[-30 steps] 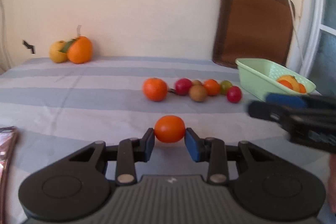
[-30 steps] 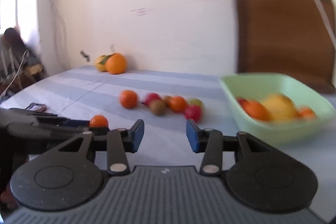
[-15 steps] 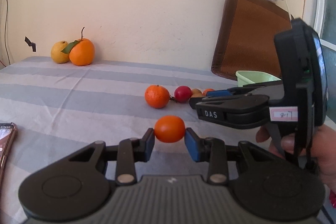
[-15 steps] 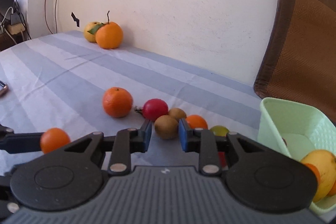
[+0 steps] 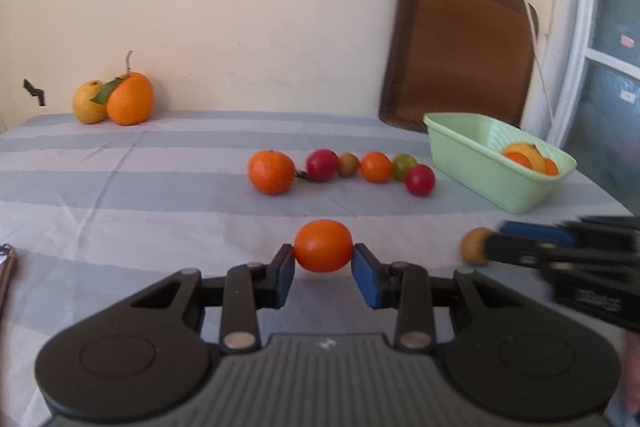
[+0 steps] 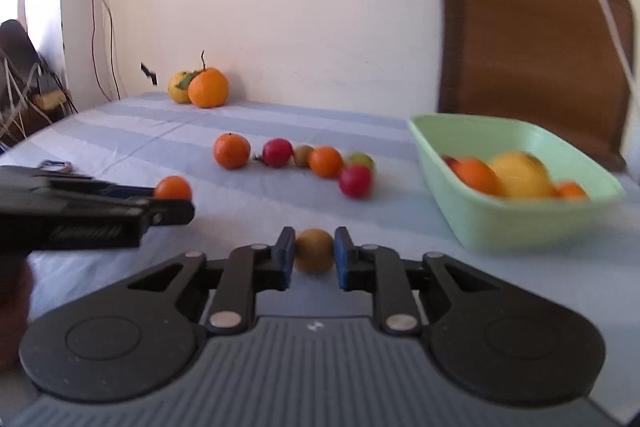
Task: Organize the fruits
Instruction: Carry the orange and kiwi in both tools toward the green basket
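Note:
My left gripper (image 5: 323, 259) is shut on a small orange tangerine (image 5: 323, 245) and holds it above the striped tablecloth. My right gripper (image 6: 314, 255) is shut on a brown kiwi (image 6: 314, 250); the kiwi also shows at the right of the left wrist view (image 5: 472, 245). A row of loose fruit lies mid-table: an orange (image 5: 271, 167), a red fruit (image 5: 322, 165), a kiwi (image 5: 349, 164), a tangerine (image 5: 375, 167), a green fruit (image 5: 404, 166) and a red fruit (image 5: 419, 179). A green basket (image 6: 472, 215) at the right holds several fruits.
A large orange (image 5: 130, 99) and a yellow fruit (image 5: 88, 103) sit against the back wall at the left. A brown cushion (image 5: 460, 47) leans on the wall behind the basket. A phone (image 5: 6, 267) lies at the table's left edge.
My right gripper closed on the brown kiwi in the fruit row and pulled back with it, lifting it away from the row. My left gripper still holds the tangerine.

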The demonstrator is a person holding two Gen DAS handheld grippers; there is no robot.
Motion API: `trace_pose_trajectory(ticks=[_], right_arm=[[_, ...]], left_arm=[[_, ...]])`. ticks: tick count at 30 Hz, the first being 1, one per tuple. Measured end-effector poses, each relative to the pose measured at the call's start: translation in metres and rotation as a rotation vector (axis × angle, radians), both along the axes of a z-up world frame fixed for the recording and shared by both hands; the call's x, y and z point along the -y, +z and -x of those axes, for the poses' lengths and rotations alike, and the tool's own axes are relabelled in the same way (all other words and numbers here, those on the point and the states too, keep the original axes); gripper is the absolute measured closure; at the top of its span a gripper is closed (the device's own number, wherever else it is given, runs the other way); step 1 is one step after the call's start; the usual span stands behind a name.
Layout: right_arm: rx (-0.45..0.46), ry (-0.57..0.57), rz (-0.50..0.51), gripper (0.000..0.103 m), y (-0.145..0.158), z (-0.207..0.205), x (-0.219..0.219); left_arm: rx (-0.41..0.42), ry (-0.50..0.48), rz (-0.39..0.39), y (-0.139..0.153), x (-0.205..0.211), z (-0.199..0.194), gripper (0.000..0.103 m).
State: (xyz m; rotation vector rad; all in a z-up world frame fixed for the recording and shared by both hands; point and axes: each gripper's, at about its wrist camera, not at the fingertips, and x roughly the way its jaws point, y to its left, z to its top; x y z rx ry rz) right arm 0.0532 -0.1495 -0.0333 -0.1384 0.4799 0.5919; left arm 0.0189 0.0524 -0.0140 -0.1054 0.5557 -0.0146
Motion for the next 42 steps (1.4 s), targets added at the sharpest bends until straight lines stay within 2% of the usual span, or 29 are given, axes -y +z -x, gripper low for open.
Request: trace_pose_trajectory(ticks=[1,5,9,11,12,13,14,21,23,24,27,30,32,37,42], right_arm=[[0.000,-0.018,0.005,0.097,0.000,0.006,0.008],[-0.031,-0.061,0.007,0.097,-0.005,0.011,0.029],[-0.081,-0.053,-0.055,0.091,-0.005,0.005,0.039],[-0.087,-0.033,-0.081,0.080,-0.002,0.003,0.041],[-0.076,-0.026,-0.083,0.069,-0.001,0.004,0.040],[-0.060,-0.020,-0.077,0.063,0.001,0.004,0.038],[-0.047,-0.016,-0.070,0.062,0.002,0.002,0.035],[-0.043,0.024,-0.007,0.062,-0.003,-0.019,0.007],[-0.073,0.030,0.026,0.075,-0.008,-0.024,0.004],[-0.070,0.031,0.029,0.074,-0.008,-0.024,0.003],[-0.045,0.042,-0.001,0.074,-0.005,-0.019,0.009],[-0.021,0.027,-0.071,0.074,-0.001,-0.017,0.020],[0.029,0.008,-0.117,0.074,0.004,-0.012,0.031],[0.173,-0.113,-0.184,0.074,0.026,-0.016,0.067],[0.160,-0.239,-0.253,0.074,0.032,-0.057,0.105]], left_arm=[[-0.002,-0.010,-0.008,0.000,0.003,0.000,0.071],[-0.029,-0.039,-0.027,-0.002,0.014,-0.002,0.071],[-0.039,-0.044,-0.031,-0.002,0.023,0.000,0.070],[-0.036,-0.044,-0.030,-0.001,0.024,0.000,0.070],[-0.038,-0.045,-0.026,0.000,0.024,-0.001,0.070],[-0.040,-0.046,-0.025,0.001,0.025,-0.002,0.070],[-0.042,-0.045,-0.028,0.001,0.026,-0.003,0.070],[-0.042,-0.016,-0.076,0.003,0.034,-0.016,0.067],[-0.047,-0.016,-0.085,0.001,0.035,-0.018,0.071],[-0.048,-0.019,-0.086,0.000,0.036,-0.019,0.071],[-0.040,-0.026,-0.104,0.000,0.039,-0.019,0.071],[-0.039,-0.049,-0.066,0.005,0.040,-0.023,0.071],[-0.022,-0.067,-0.049,0.013,0.044,-0.025,0.071],[0.038,-0.127,-0.013,0.043,0.063,-0.046,0.071],[0.068,-0.183,0.006,0.064,0.095,-0.085,0.071]])
